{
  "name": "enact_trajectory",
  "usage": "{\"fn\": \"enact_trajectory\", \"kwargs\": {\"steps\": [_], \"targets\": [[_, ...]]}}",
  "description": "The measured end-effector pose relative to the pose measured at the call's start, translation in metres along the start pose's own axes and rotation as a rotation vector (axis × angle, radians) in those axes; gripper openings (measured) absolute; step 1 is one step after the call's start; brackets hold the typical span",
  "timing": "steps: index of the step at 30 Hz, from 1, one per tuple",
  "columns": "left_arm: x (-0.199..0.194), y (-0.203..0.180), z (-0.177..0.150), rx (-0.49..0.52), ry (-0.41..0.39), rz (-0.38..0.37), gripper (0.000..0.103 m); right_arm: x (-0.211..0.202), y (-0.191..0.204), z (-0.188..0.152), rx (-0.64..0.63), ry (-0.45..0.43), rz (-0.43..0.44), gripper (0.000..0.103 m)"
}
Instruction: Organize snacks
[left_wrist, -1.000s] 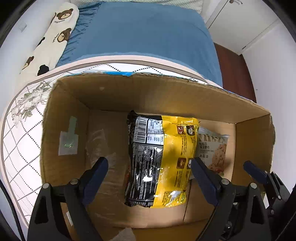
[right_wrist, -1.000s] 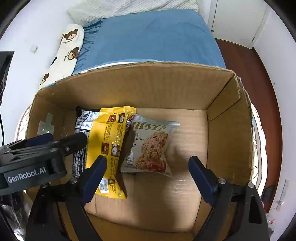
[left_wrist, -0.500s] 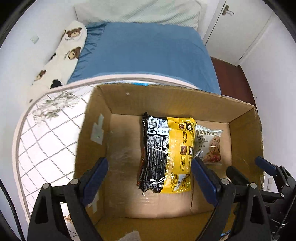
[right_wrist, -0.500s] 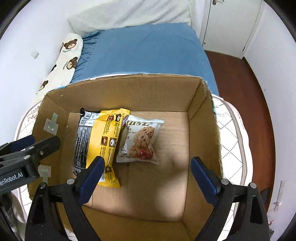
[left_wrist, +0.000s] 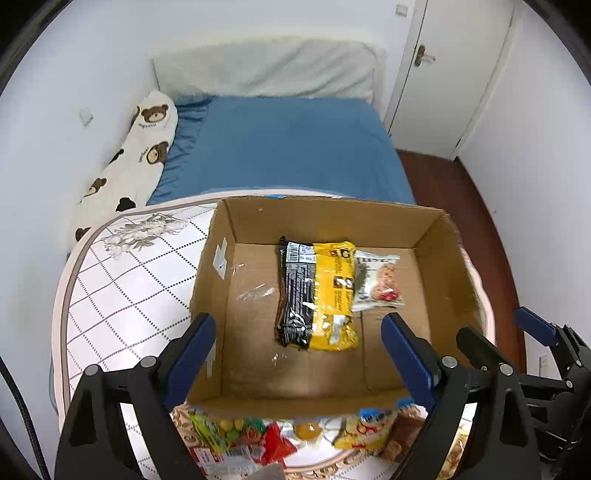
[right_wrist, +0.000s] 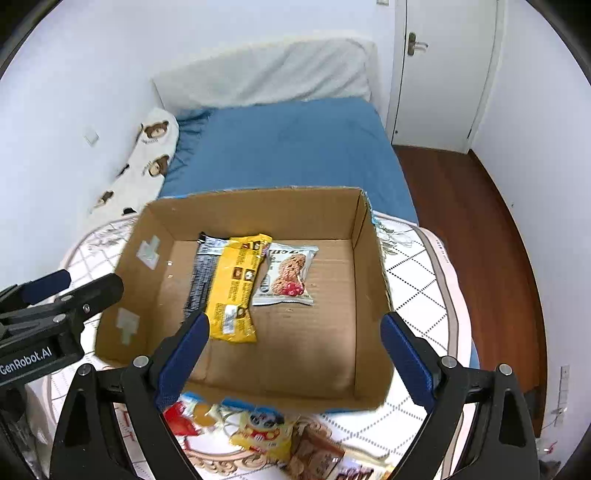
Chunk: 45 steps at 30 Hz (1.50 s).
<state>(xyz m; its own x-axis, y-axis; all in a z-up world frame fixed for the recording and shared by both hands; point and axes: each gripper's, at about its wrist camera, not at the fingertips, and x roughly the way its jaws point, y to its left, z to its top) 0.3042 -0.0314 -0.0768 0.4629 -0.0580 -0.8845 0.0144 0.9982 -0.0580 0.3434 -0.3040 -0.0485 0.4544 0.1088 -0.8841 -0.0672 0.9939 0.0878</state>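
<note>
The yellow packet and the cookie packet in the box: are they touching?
Touching. The right wrist view shows the yellow packet overlapping the cookie packet's left edge.

Black hand-held gripper (left_wrist: 295, 343) frames, blue finger pads (right_wrist: 183, 356), silver screws.

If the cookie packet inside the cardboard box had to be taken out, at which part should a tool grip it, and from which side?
Probably from above, gripping the cookie packet across its short width, near the flat sealed end by the far wall. It lies flat on the cardboard box floor, its left edge against the yellow-and-black snack bag, while the floor to its right is free for a finger.
</note>
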Motion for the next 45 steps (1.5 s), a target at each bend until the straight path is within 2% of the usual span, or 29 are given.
{"fn": "enact_trajectory", "kwargs": {"steps": [8,12,16,19,23,26,29,32,33,34,36,37,41,45], "targets": [[-0.061,-0.001,-0.035,0.005,-0.085,-0.026,0.092,-0.067,0.006,-0.037,0.02,-0.06,0.032,0.096],[-0.078,0.003,-0.057,-0.016,-0.079,-0.047,0.092,-0.091,0.007,-0.062,0.034,-0.055,0.046,0.096],[-0.076,0.005,-0.09,-0.027,-0.025,-0.051,0.092,-0.093,0.003,-0.099,0.062,0.012,0.058,0.096],[-0.053,0.002,-0.127,0.009,0.089,-0.039,0.092,-0.081,-0.012,-0.138,0.124,0.103,0.069,0.096],[-0.002,-0.004,-0.193,0.071,0.321,-0.052,0.092,-0.06,-0.04,-0.191,0.208,0.224,0.05,0.096],[0.036,-0.021,-0.248,0.146,0.512,-0.103,0.092,-0.043,-0.058,-0.224,0.263,0.303,0.046,0.096],[0.066,-0.048,-0.289,0.235,0.639,-0.131,0.092,-0.032,-0.072,-0.252,0.306,0.361,0.031,0.095],[0.092,-0.071,-0.313,0.301,0.71,-0.125,0.092,-0.021,-0.076,-0.269,0.323,0.389,0.026,0.09],[0.101,-0.077,-0.319,0.313,0.723,-0.12,0.085,-0.017,-0.074,-0.272,0.317,0.4,0.027,0.084],[0.106,-0.079,-0.321,0.314,0.724,-0.11,0.067,-0.014,-0.07,-0.276,0.307,0.41,0.028,0.08],[0.114,-0.077,-0.324,0.302,0.722,-0.08,0.053,-0.009,-0.066,-0.283,0.295,0.43,0.033,0.075],[0.115,-0.073,-0.322,0.285,0.713,-0.08,0.053,-0.008,-0.063,-0.285,0.295,0.436,0.04,0.075],[0.111,-0.044,-0.301,0.191,0.61,0.003,0.053,0.003,-0.055,-0.288,0.297,0.443,0.023,0.075],[0.117,-0.014,-0.285,0.046,0.604,0.02,0.053,0.035,-0.045,-0.294,0.294,0.49,-0.052,0.075]]}}
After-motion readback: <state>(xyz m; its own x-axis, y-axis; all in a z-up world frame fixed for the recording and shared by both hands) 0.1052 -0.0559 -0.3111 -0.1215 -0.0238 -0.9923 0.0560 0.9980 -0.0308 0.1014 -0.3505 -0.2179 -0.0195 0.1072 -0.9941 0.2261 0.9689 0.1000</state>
